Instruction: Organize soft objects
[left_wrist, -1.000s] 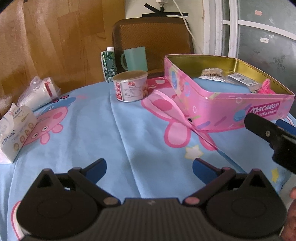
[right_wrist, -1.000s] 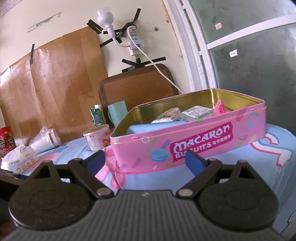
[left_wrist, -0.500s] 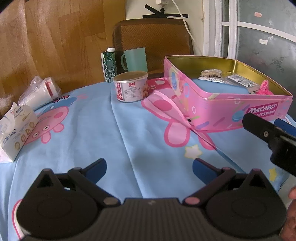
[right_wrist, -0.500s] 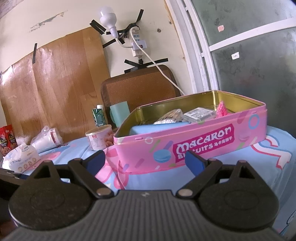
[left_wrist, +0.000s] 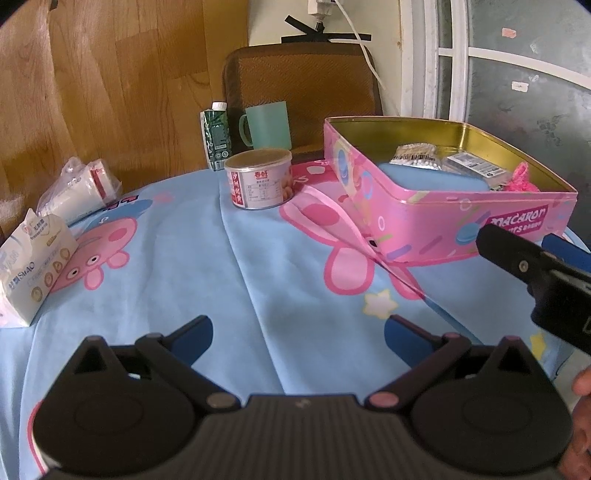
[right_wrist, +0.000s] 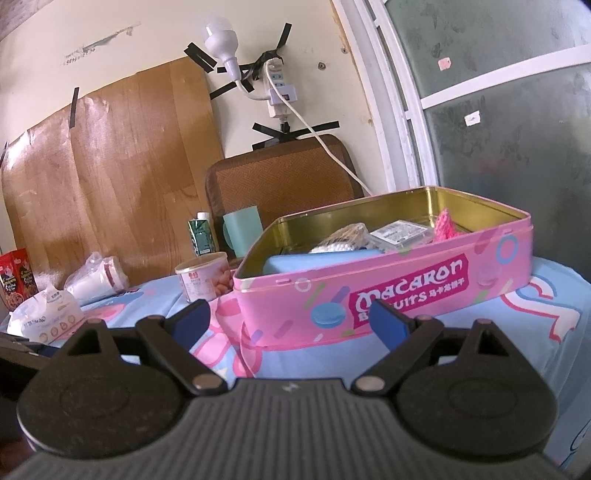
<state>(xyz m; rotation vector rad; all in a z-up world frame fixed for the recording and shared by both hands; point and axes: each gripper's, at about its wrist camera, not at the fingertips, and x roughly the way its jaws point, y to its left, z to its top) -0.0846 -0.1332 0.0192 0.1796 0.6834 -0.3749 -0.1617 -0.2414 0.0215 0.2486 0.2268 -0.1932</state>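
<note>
Both the left gripper (left_wrist: 297, 330) and right gripper (right_wrist: 290, 319) hover with jaws spread and empty near the pink tin (right_wrist: 388, 291) at the right, where the soft items, seemingly a blue pouch (left_wrist: 432, 181) and pink knit piece (left_wrist: 522, 179), already lie gathered.

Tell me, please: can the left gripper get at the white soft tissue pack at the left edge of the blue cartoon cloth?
Probably yes. The left gripper is open and holds nothing, and only bare blue cartoon cloth lies between it and the white soft tissue pack. The pack stands apart from the other things.
</note>
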